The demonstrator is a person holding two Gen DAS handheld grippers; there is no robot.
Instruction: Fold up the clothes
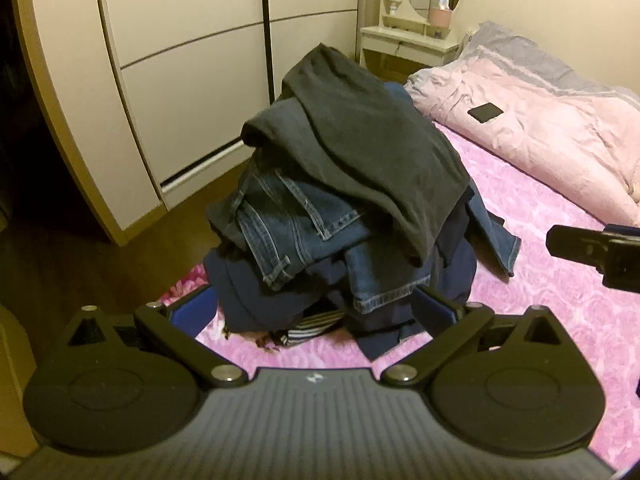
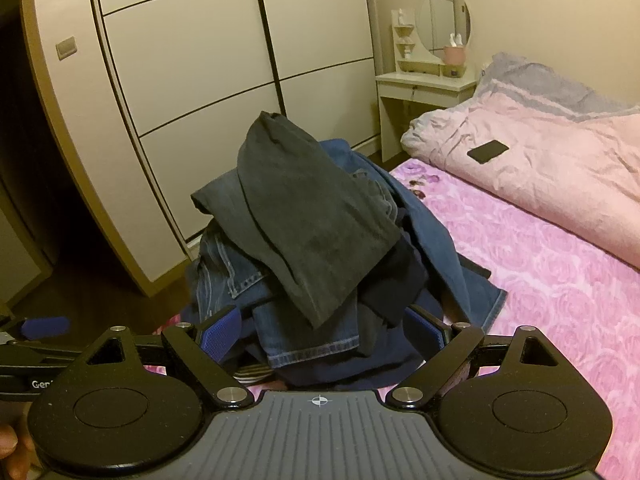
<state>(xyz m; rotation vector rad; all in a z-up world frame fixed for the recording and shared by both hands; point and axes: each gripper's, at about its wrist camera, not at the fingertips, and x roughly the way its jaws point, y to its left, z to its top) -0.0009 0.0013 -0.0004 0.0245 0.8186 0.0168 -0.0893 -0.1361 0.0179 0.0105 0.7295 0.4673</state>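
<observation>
A pile of dark clothes (image 1: pixel 344 208) sits on the pink bedspread (image 1: pixel 560 320) near the bed's left edge. A dark grey garment (image 1: pixel 360 140) lies on top, blue jeans (image 1: pixel 304 232) under it, navy clothes and a striped piece (image 1: pixel 308 330) at the bottom. My left gripper (image 1: pixel 316 312) is open, its blue pads either side of the pile's base. My right gripper (image 2: pixel 324 338) is open too, just before the pile (image 2: pixel 320 240), with the grey garment (image 2: pixel 308 216) hanging toward it. The right gripper's side shows in the left wrist view (image 1: pixel 592 252).
A pink duvet (image 1: pixel 540 136) with a black phone (image 1: pixel 485 113) on it lies at the bed's head. A white wardrobe (image 1: pixel 180 80) stands left across a strip of wooden floor (image 1: pixel 80 264). A white vanity (image 1: pixel 408 44) with mirror stands in the corner.
</observation>
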